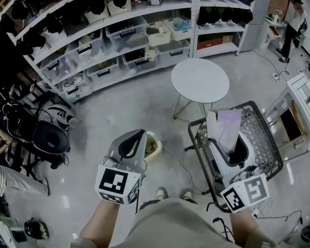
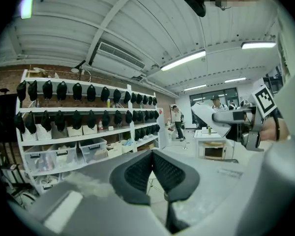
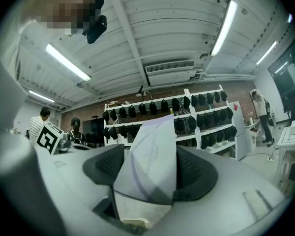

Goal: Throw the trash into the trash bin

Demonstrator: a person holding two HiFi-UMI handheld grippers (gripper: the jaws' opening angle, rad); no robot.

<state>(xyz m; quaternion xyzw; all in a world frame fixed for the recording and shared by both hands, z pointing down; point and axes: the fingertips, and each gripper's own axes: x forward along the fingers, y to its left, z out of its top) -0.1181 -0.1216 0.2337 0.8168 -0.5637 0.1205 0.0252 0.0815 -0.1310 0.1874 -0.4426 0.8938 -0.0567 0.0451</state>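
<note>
Left side: the left gripper [image 1: 140, 135] is keeping its 2 black jaws together at the tips, and nothing is sitting between them.
Right side: the right gripper [image 1: 230, 144] is squeezing the trash from both sides with its 2 jaws and holding it up in the air.
Trash: the white and light purple folded paper [image 1: 223, 127] is sticking up out of the right gripper, and in the head view it is showing over the left side of the cart.
Bin: the small round cream bin [image 1: 156, 144] is standing on the grey floor [image 1: 139, 99], peeking out just beside the left gripper, between the 2 grippers.
Cart: the grey wire mesh cart [image 1: 262, 138] is standing on the floor at the right, near the table.
Table: the round white table with thin legs [image 1: 200, 80] is standing in the middle of the floor, past the bin.
Shelves: the long white shelves [image 1: 144, 40] are running along the far edge of the floor, carrying clear plastic boxes.
</note>
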